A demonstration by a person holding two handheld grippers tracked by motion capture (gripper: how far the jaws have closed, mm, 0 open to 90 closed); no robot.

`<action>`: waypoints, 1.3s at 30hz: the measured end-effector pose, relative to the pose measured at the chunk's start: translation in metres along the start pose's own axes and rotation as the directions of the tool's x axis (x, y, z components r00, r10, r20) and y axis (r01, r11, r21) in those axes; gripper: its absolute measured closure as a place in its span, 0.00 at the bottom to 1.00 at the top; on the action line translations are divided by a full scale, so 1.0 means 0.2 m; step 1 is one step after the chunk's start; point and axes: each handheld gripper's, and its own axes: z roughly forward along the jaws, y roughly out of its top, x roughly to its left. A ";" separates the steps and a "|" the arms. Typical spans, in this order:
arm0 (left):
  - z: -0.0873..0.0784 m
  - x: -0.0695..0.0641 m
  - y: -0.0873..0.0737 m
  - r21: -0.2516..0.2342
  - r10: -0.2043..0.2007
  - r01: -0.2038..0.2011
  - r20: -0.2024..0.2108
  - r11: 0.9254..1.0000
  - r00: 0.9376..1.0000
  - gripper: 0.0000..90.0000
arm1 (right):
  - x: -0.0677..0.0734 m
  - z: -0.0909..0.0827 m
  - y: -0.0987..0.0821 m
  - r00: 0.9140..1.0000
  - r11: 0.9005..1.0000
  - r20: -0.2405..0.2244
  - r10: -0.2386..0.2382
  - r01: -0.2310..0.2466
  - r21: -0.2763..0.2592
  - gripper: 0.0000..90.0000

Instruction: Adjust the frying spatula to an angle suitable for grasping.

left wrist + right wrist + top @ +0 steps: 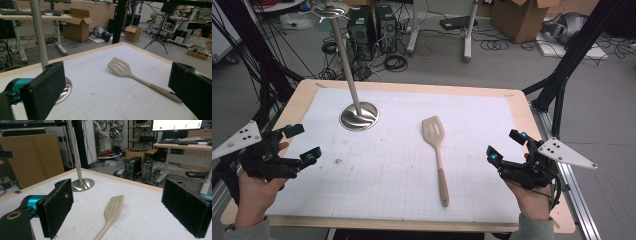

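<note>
Left gripper [303, 144]: jaws wide apart, nothing between the pads, held over the near-left part of the white grid mat [402, 165], well to the left of the slotted spatula [437, 155]. Right gripper [507, 146]: jaws likewise spread, nothing held, over the mat's right margin, right of the spatula and near its handle half. Both grippers clear of the spatula; no contact.

Spatula: pale, lying flat on the mat, slightly right of centre. Slotted blade toward the far edge, handle toward the near edge, handle end short of the mat's near border. In the left gripper view, spatula [130, 73] seen between the two black jaws, handle end passing behind the right-hand jaw. In the right gripper view, spatula [112, 212] seen between the jaws, blade farther off, handle running out at the bottom edge.

Metal stand [358, 116]: round polished base on the mat, far-left of the spatula blade, apart from it; thin pole rising from the base and leaning toward the far side, round top piece at its upper end. Only other object on the mat. Small brownish mark on the mat left of the spatula handle.

Path between each gripper and the spatula: bare mat, unobstructed.

Wooden table [522, 100] rim showing around the mat. Beyond the spatula, past the far edge: computer towers [372, 27], coiled cables on the floor, cardboard box [522, 17].
</note>
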 end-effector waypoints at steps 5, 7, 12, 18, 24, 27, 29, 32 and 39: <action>0.00 0.00 0.00 0.000 -0.002 0.002 0.002 1.000 1.000 0.02 | -0.01 0.01 -0.01 0.999 1.000 0.024 0.024 -0.024 -0.006 0.10; 0.00 0.00 0.00 -0.002 -0.001 0.001 0.000 1.000 1.000 0.02 | -0.02 0.00 -0.01 0.998 0.999 0.041 0.041 -0.040 -0.015 0.10; 0.01 0.00 0.00 0.002 -0.001 0.001 0.003 1.000 1.000 0.02 | -0.01 0.00 -0.01 0.998 0.999 0.050 0.041 -0.040 -0.029 0.10; 0.01 0.00 0.00 0.007 -0.002 0.002 0.005 1.000 1.000 0.02 | 0.01 0.02 -0.01 1.000 1.000 0.008 0.010 -0.010 -0.002 0.17; 0.01 0.00 0.00 0.008 -0.002 0.001 0.003 1.000 1.000 0.02 | 0.02 0.06 -0.03 0.999 0.999 -0.035 0.000 0.001 0.032 0.28; 0.01 0.00 -0.01 0.011 -0.003 0.003 0.003 1.000 1.000 0.02 | 0.04 0.08 -0.04 0.999 0.999 -0.046 -0.005 0.008 0.050 0.34; 0.01 0.00 -0.01 0.011 -0.004 0.004 0.001 1.000 1.000 0.02 | 0.05 0.10 -0.05 0.999 0.998 -0.047 -0.009 0.012 0.057 0.38; 0.01 -0.01 -0.01 0.009 0.002 -0.002 0.004 1.000 1.000 0.02 | 0.06 0.12 -0.06 0.998 0.997 -0.057 -0.014 0.019 0.080 0.44; 0.02 -0.01 -0.01 0.013 0.004 -0.004 0.005 1.000 1.000 0.02 | 0.08 0.16 -0.09 0.995 0.991 -0.092 -0.037 0.048 0.124 0.62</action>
